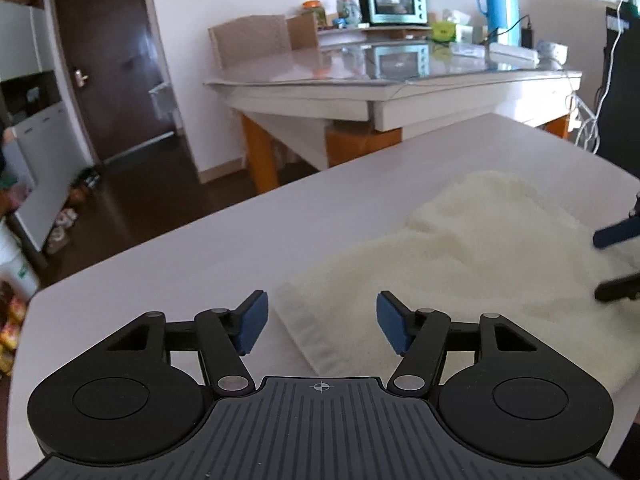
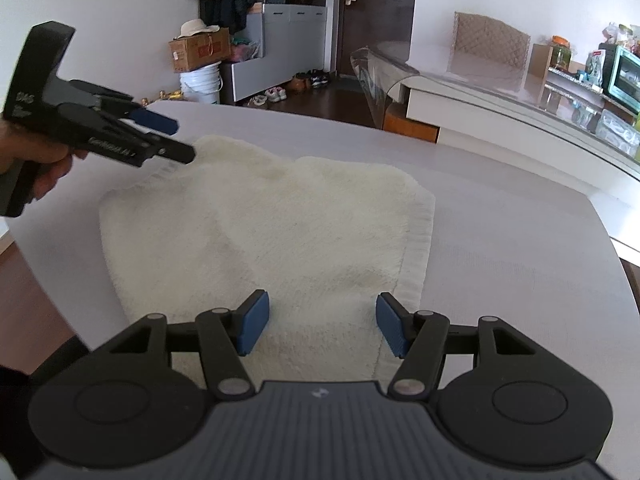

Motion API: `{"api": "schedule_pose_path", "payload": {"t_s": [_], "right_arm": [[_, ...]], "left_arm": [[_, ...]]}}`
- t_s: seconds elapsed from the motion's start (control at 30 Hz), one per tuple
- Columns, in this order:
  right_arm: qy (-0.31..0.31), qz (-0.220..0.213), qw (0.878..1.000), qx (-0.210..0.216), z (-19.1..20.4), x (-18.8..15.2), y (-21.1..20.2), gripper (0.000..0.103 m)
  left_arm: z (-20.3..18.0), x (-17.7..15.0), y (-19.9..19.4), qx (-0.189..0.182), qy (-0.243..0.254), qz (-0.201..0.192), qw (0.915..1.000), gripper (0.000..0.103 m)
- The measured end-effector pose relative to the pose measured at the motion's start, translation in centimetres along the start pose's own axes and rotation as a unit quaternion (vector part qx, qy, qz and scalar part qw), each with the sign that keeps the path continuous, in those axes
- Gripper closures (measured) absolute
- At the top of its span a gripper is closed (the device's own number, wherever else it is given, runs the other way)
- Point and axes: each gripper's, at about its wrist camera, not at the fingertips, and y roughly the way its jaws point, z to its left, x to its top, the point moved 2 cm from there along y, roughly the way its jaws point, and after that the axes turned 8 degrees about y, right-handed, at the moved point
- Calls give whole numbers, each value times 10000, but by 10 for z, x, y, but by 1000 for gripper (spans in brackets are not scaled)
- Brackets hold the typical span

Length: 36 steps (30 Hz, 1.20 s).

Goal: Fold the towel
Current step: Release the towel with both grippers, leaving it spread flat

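Hovering both grippers over the towel [image 2: 264, 232] on the white table [image 2: 500, 216]; we've got both released, nothing held. Left gripper [image 1: 322, 322] sits at one short end, hem corner just beneath; right gripper [image 2: 322, 322] is over the opposite end. Long axis runs between us, so either end is reachable.

Bare white table [image 1: 168, 264] left of the towel [image 1: 460, 248], glass-topped dining table [image 1: 400, 76] well beyond.
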Motion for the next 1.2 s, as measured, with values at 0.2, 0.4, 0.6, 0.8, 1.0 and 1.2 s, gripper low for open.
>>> {"api": "schedule_pose_path", "payload": {"t_s": [0.2, 0.4, 0.6, 0.8, 1.0, 1.2], "right_arm": [[46, 47, 10000, -46, -1, -6, -7, 39], [22, -23, 9998, -210, 0, 0, 2, 22], [-65, -228, 9993, -286, 3, 9, 17, 21], [-185, -593, 9981, 33, 14, 17, 12, 47], [-967, -729, 9826, 1409, 77, 10, -16, 50], [-1730, -409, 9739, 1410, 117, -1, 0, 68]], "left_arm": [[6, 5, 24, 430, 33, 317, 9986, 38], [13, 5, 43, 585, 15, 378, 9976, 35], [19, 6, 16, 506, -188, 129, 9985, 34], [22, -16, -38, 275, -258, 143, 9992, 27], [18, -45, -78, 333, -401, 259, 9983, 26], [6, -63, -93, 51, -406, 240, 9989, 24]]}}
